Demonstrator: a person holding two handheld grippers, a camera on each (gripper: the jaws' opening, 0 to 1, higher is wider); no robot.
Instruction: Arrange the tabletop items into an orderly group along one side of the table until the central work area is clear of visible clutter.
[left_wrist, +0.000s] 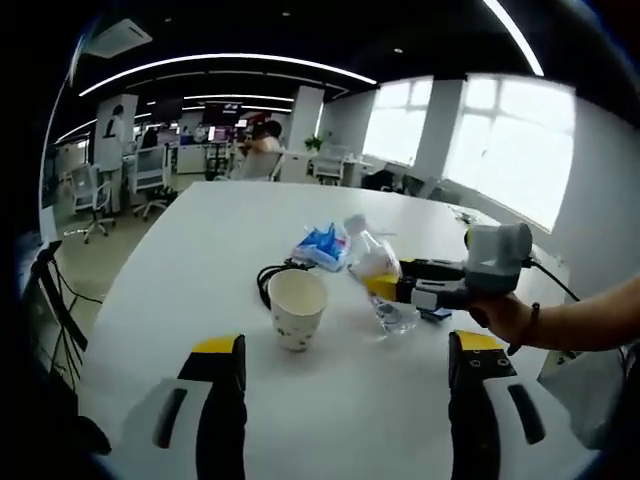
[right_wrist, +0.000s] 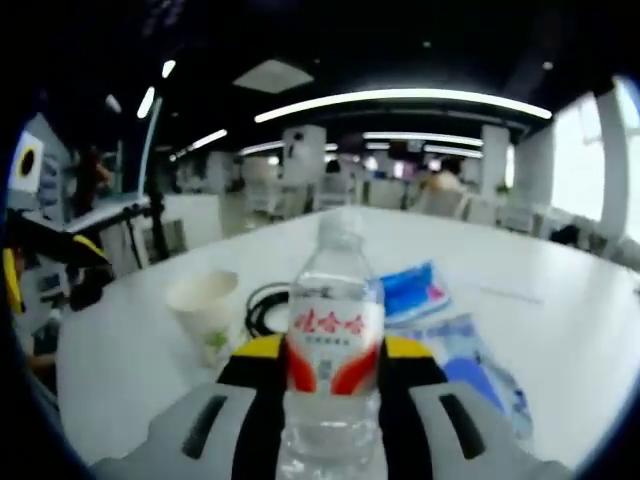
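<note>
- Left gripper view: left gripper hangs over the near edge of the white table, jaws wide apart, nothing between them.
- Paper cup stands upright just ahead of the left jaw, mouth open.
- Black cable is coiled just behind the cup.
- Blue-white packet lies further back, near the table's middle.
- Right gripper comes in from the right, held by a person's hand, jaws clamped on the water bottle; the bottle is tilted, just right of the cup.
- Right gripper view: right gripper jaws are closed against both sides of the water bottle, red-lettered label facing the camera, cap up.
- Paper cup sits left of the bottle, black cable between them.
- Blue-white packet lies right of the bottle; a second blue packet sits nearer, beside the right jaw.
</note>
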